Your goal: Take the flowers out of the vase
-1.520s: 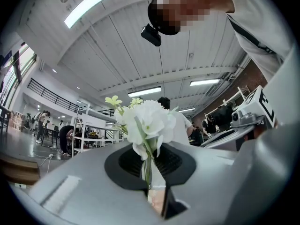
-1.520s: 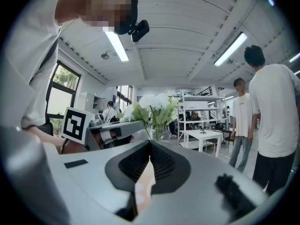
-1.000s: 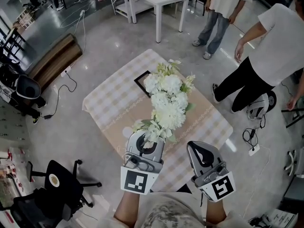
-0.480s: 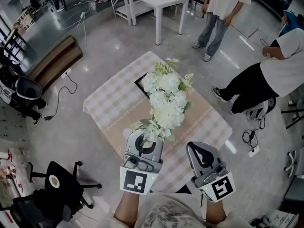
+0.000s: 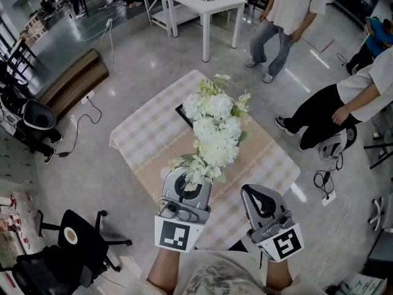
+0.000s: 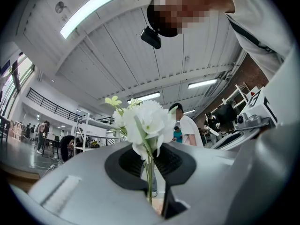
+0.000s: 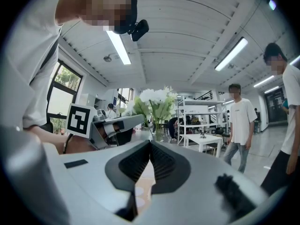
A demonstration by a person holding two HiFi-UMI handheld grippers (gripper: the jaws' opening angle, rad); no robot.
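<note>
A table (image 5: 141, 134) with a pale checked cloth fills the middle of the head view, on a shiny grey floor (image 5: 141, 54). On the table stands a big bunch of flowers (image 5: 215, 128). The flowers are white, round and fluffy, with light green leaves and a few small yellow-green buds poking out at the top. From above, the bunch hides the vase. In the right gripper view the bunch shows in the middle of the frame, with its green stems going down into a clear vase (image 7: 157, 134). The left gripper (image 5: 195, 178) is at the lower middle of the head view, at the near edge of the bunch. Its jaws are squeezed together on the thin green stem (image 6: 149, 172) of one white flower (image 6: 147, 121), whose head stands up just above the jaws. The right gripper (image 5: 253, 192) is at the lower right, beside the bunch and not touching it. Its jaws are closed tip to tip with nothing between them.
</note>
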